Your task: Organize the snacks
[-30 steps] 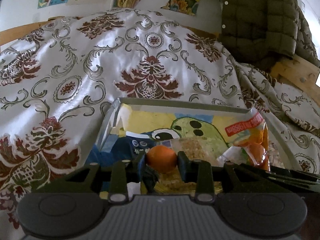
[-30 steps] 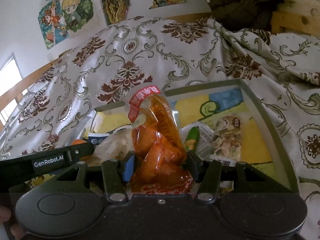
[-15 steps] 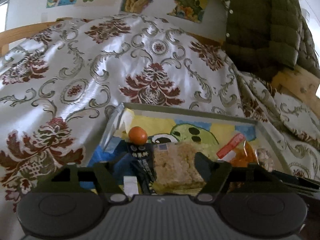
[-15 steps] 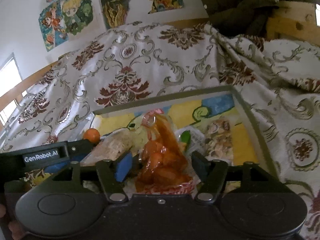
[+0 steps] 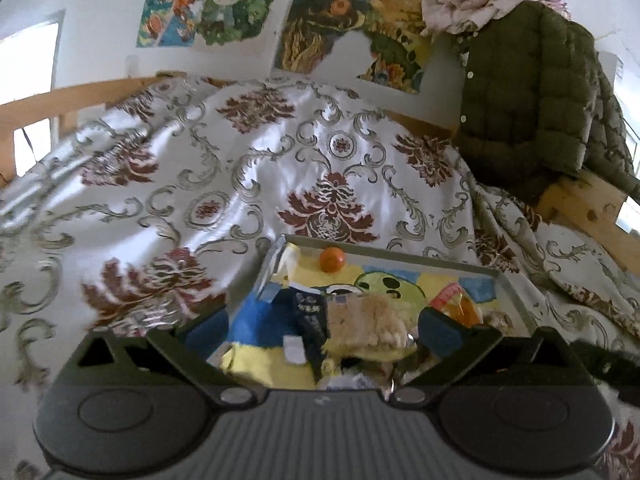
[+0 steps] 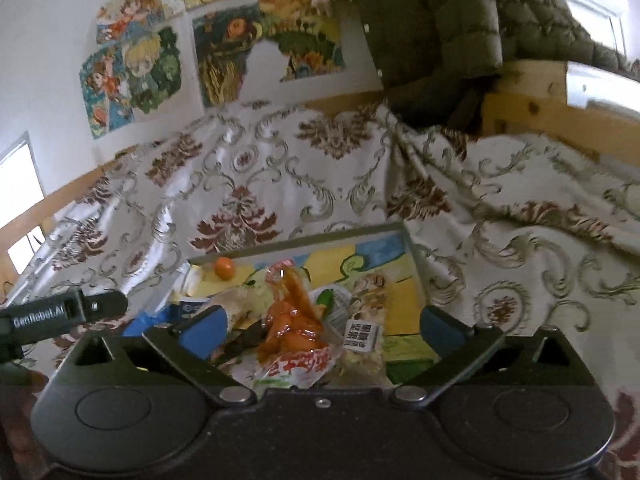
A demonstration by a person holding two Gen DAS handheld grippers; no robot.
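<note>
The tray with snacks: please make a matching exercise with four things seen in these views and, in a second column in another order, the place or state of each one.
Things:
1. small orange fruit
2. red sauce packet
3. green quilted jacket
4. left hand-held gripper

Places or states:
A. hanging over the wooden frame behind the bed cover
B. lying alone by the far rim of the tray
C. jaws opening, nothing held between the pads
D. lying in the tray just in front of the right hand-held gripper

Pairs: 1-B, 2-D, 3-A, 4-C
</note>
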